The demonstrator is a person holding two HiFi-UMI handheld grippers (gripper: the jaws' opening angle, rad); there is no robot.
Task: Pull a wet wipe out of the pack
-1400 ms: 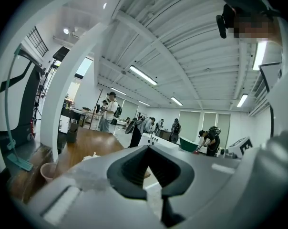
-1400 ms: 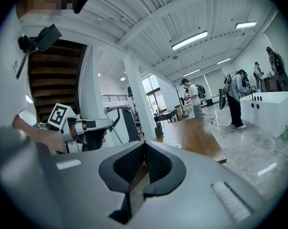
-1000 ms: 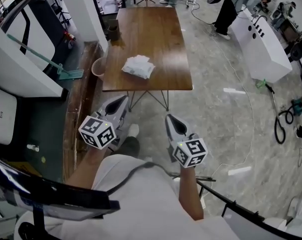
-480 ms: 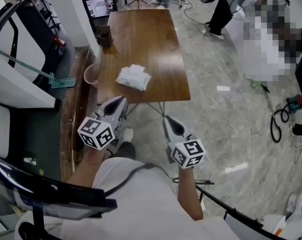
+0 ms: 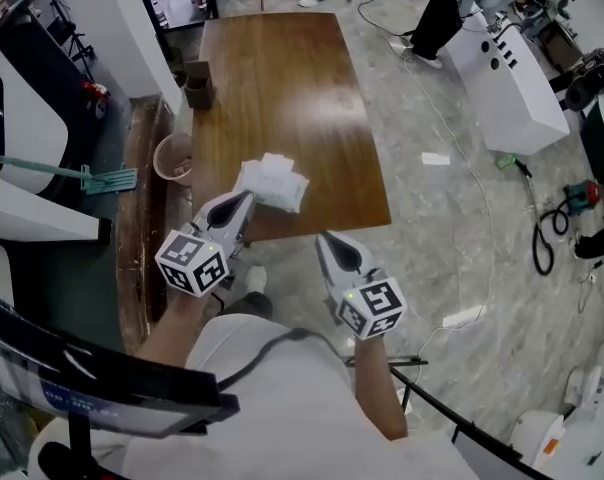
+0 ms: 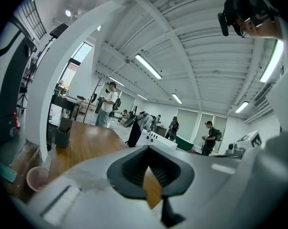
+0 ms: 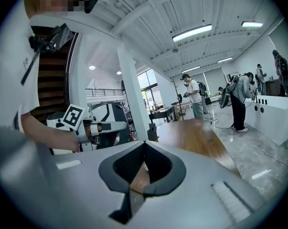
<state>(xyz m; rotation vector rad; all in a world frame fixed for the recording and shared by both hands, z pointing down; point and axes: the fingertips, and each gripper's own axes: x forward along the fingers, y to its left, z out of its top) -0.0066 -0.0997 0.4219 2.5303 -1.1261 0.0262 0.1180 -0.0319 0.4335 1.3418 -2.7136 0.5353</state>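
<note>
The table is warm brown wood with a pale glossy sheen down its middle, and the wet wipe pack on it is white. The left gripper and right gripper are both light grey, each with a white cube bearing black square markers. The bucket is dusty pink, the mop is teal, and the floor is marbled grey.
</note>
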